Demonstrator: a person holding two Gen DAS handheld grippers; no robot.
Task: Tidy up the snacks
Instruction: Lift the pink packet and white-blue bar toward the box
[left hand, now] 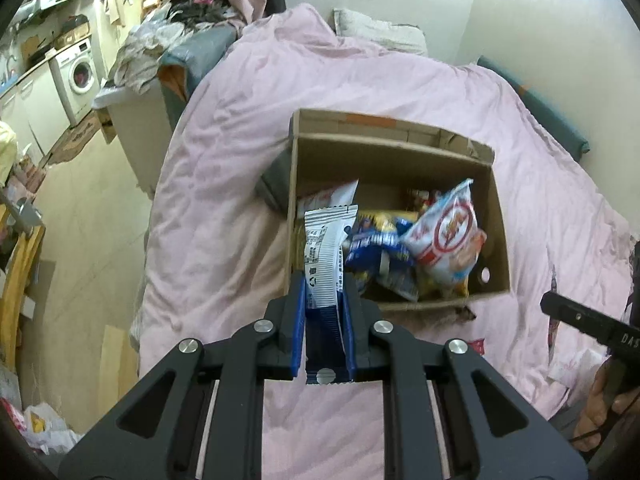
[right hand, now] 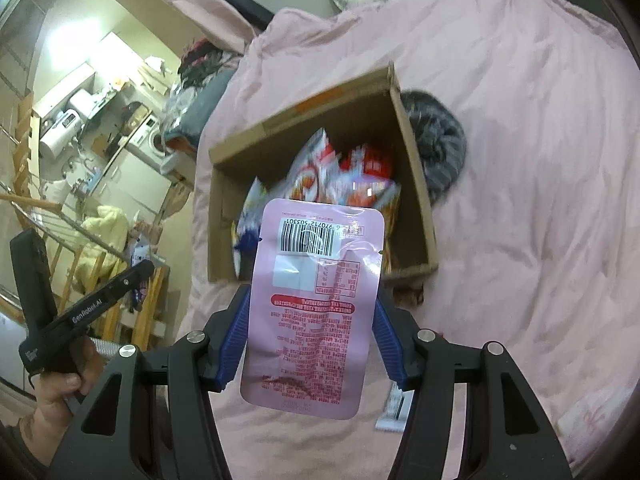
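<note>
My left gripper (left hand: pixel 324 280) is shut on a narrow white-and-blue snack wrapper (left hand: pixel 326 240), which stands upright just in front of the near left corner of an open cardboard box (left hand: pixel 392 152). The box lies on a pink duvet (left hand: pixel 224 168) and holds several snack bags, among them a white-and-red bag (left hand: pixel 448 236) and a blue bag (left hand: pixel 380 248). In the right wrist view, my right gripper (right hand: pixel 312 296) is shut on a flat pink pouch (right hand: pixel 316 312) with a barcode. Its blue pads press the pouch's two side edges. The pouch hangs before the same box (right hand: pixel 304 120).
A grey furry bundle (right hand: pixel 440 148) lies against the box's right wall. A small white wrapper (right hand: pixel 396 408) sits on the duvet near the right gripper. A pillow (left hand: pixel 380 32) is at the bed's head. Left of the bed are the floor (left hand: pixel 80 240) and a washing machine (left hand: pixel 78 72).
</note>
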